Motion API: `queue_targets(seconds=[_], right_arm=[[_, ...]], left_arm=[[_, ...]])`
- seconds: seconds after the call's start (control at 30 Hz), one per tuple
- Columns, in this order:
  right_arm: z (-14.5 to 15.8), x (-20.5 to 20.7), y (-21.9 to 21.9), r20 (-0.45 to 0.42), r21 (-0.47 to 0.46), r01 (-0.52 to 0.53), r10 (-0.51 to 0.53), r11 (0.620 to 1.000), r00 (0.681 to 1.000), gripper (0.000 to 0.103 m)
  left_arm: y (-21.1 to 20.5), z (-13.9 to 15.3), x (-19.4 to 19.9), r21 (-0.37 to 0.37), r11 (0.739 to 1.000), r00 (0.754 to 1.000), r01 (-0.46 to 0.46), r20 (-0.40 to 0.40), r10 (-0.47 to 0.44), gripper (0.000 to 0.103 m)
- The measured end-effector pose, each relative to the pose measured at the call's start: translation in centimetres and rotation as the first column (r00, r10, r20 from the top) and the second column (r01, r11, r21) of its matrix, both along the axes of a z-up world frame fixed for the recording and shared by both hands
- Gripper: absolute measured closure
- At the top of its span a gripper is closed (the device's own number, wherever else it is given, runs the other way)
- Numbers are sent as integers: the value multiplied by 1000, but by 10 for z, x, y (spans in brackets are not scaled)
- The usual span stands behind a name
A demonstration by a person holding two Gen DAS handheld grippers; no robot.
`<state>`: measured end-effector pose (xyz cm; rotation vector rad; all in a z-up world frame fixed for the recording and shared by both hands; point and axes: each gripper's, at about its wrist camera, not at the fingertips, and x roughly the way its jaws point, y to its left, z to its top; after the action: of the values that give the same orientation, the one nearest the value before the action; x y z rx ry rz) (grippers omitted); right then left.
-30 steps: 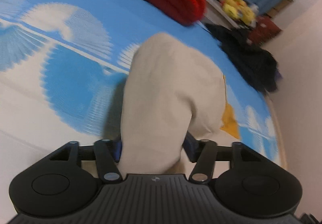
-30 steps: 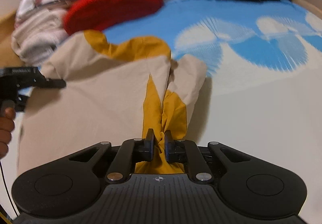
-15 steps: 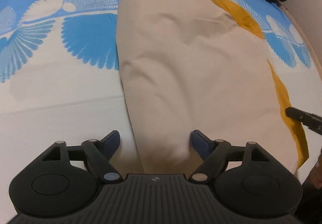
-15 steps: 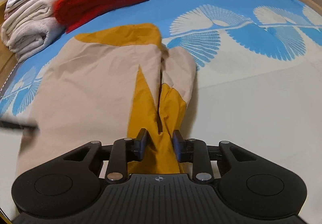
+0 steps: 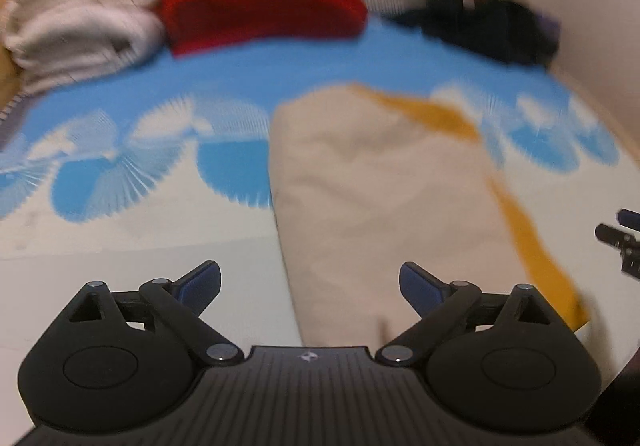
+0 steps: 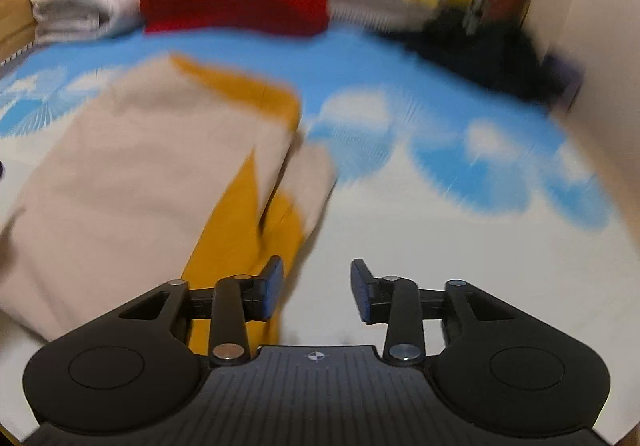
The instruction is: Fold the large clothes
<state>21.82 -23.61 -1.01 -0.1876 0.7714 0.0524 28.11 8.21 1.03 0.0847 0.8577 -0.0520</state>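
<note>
A beige garment with mustard-yellow panels [image 5: 384, 197] lies folded flat on the blue-and-white bed sheet [image 5: 132, 165]. It also shows in the right wrist view [image 6: 140, 189], to the left. My left gripper [image 5: 310, 282] is open wide and empty, just above the garment's near end. My right gripper [image 6: 317, 288] is open and empty, with its left finger beside the garment's yellow edge. The right gripper's tip shows at the right edge of the left wrist view [image 5: 622, 242]. Both views are blurred.
At the back of the bed lie a folded red garment [image 5: 260, 1], a stack of pale folded laundry [image 5: 80, 21] to the left and a black clothes heap [image 5: 492, 25] to the right. A wall [image 5: 580, 5] borders the right side.
My left gripper let go of the beige garment and opened wider. My right gripper released the yellow fabric, opened and shifted right. Both cameras tilted up towards the back of the bed.
</note>
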Motion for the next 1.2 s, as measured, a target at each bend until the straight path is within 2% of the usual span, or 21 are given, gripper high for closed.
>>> queue_targets(seconds=[0.03, 0.07, 0.13, 0.17, 0.3, 0.43, 0.6, 0.77, 0.9, 1.2], right_arm=[[11, -11, -2, 56, -6, 5, -5, 1000, 998, 42], [19, -20, -4, 96, -2, 12, -12, 1000, 995, 33], [31, -39, -9, 155, 22, 43, -46, 999, 987, 3], [35, -50, -11, 166, 39, 63, -68, 997, 984, 1], [39, -88, -11, 153, 116, 95, -112, 989, 982, 1], [39, -128, 1, 132, 118, 74, -89, 990, 987, 1], [42, -176, 17, 110, 98, 54, -65, 994, 992, 1], [55, -206, 12, 66, 193, 126, -141, 973, 988, 1], [61, -225, 10, 69, 233, 146, -166, 961, 984, 1], [56, -217, 19, 112, 202, 125, -150, 971, 982, 1]], left_arm=[[-5, 9, -14, 7, 1000, 999, -4, 36, 4, 3], [-11, 17, -28, 17, 1000, 997, -8, 74, 7, 0], [-26, 29, -55, 37, 999, 990, -10, 144, 4, 0], [-32, 32, -65, 49, 999, 986, -7, 168, -2, 0], [-51, 37, -117, 57, 997, 971, -49, 235, 34, 0], [-58, 29, -159, 16, 995, 971, -97, 220, 91, 0], [-78, 29, -207, 53, 992, 966, -112, 240, 96, 0], [-72, 29, -246, -57, 977, 959, -204, 187, 212, 0], [-74, 24, -253, -36, 977, 964, -209, 158, 212, 0], [-85, 11, -234, -12, 982, 974, -187, 130, 187, 0]])
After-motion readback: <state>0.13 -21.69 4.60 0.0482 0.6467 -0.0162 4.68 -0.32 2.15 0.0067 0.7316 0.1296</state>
